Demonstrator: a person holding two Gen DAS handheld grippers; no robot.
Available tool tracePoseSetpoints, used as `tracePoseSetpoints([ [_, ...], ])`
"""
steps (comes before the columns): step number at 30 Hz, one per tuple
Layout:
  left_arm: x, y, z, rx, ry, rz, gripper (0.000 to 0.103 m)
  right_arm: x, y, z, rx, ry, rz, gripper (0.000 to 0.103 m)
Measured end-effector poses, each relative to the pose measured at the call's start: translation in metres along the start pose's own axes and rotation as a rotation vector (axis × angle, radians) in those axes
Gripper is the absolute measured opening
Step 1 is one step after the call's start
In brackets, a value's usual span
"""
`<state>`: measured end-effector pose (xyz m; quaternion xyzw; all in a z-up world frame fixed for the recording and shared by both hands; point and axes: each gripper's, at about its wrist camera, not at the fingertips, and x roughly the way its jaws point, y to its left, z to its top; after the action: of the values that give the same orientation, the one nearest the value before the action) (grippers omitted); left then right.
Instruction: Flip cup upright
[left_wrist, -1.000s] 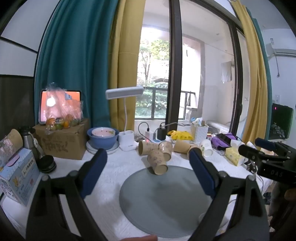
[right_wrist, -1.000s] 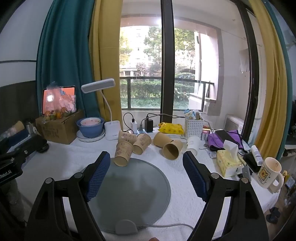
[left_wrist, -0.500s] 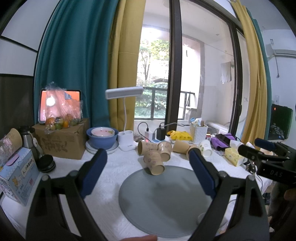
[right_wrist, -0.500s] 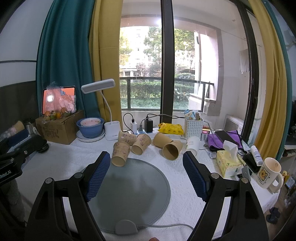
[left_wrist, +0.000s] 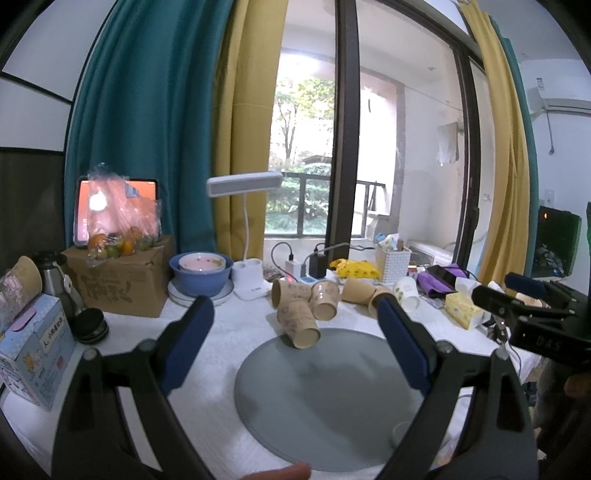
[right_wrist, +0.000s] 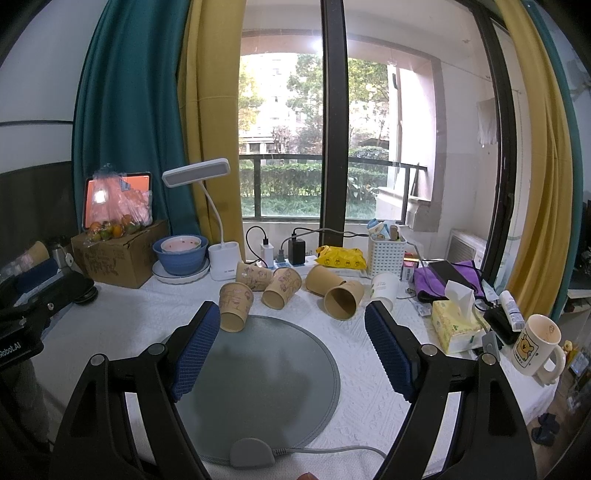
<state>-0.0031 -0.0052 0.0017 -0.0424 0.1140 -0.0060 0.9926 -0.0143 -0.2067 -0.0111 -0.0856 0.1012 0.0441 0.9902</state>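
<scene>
Several brown paper cups lie on their sides at the far edge of a round grey mat (right_wrist: 258, 373). The nearest cup (right_wrist: 235, 305) rests on the mat's rim, mouth toward me; it also shows in the left wrist view (left_wrist: 299, 323). Two more cups (right_wrist: 281, 287) lie behind it, and another pair (right_wrist: 341, 298) lies to the right. My right gripper (right_wrist: 291, 347) is open and empty above the mat, short of the cups. My left gripper (left_wrist: 293, 339) is open and empty, with the nearest cup between its fingertips in view but farther off.
A white cup (right_wrist: 384, 288) lies right of the brown ones. A tissue box (right_wrist: 458, 328) and a bear mug (right_wrist: 535, 347) stand at the right. A blue bowl (right_wrist: 181, 254), desk lamp (right_wrist: 221, 258) and cardboard box (right_wrist: 118, 258) stand at the back left.
Both grippers stay open. The views have shifted only slightly; the cups sit a little lower and nearer in the left wrist view.
</scene>
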Motion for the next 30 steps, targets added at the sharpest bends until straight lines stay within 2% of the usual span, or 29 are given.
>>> tracePoseSetpoints([
  [30, -0.0017, 0.0024, 0.0008, -0.004, -0.003, 0.002, 0.091, 0.0008, 0.0023, -0.0030, -0.002, -0.003, 0.000, 0.083],
])
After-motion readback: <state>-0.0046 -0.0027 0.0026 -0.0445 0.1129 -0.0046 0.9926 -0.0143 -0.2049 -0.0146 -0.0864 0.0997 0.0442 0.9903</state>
